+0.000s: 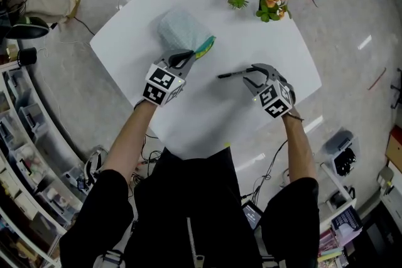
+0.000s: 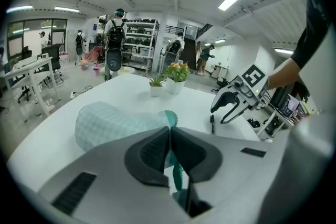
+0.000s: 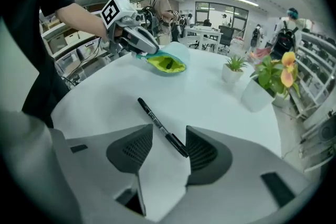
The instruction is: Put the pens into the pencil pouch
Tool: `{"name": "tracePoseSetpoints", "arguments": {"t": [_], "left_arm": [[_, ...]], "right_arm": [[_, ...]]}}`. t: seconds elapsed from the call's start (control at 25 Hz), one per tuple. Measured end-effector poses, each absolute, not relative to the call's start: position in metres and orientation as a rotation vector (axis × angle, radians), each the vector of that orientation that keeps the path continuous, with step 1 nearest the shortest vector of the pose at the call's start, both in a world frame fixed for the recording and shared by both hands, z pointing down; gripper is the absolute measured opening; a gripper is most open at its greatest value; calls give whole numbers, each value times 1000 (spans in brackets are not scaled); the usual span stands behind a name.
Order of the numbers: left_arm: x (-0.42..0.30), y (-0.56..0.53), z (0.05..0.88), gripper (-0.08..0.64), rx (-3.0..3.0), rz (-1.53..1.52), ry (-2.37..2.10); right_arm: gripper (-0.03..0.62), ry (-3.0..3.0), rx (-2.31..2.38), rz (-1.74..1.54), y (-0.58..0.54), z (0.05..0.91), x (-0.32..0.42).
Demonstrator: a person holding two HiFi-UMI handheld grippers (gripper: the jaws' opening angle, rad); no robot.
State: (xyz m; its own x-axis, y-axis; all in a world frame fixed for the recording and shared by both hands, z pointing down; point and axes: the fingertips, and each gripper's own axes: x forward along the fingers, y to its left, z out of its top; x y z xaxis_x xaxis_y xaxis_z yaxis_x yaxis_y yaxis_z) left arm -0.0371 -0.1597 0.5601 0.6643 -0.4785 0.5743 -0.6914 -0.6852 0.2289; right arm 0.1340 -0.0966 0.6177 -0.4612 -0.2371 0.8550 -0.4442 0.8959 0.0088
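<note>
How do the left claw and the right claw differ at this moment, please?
The left claw is shut on the pencil pouch's teal edge; the right claw stands open. The left claw holds something, while the right claw merely straddles the pen lying ungripped. Both point down at the table.

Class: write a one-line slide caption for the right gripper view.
Open right gripper over a black pen; left gripper pinches the pencil pouch beyond.

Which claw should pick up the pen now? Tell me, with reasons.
Right. The right claw is open, with the near end of the black pen between its jaws. The left claw is shut on the rim of the pencil pouch, holding its mouth open, away from the pen.
</note>
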Motion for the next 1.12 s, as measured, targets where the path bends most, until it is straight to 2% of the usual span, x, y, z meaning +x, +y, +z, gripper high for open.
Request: {"name": "tracePoseSetpoints", "arguments": {"t": [0.52, 1.12], "left_arm": [[-40, -158, 564, 34, 2436, 684, -923], [-41, -154, 571, 34, 2426, 690, -916]], "right_arm": [[198, -2034, 476, 339, -99, 642, 151], [135, -2027, 457, 326, -73, 643, 154]]}}
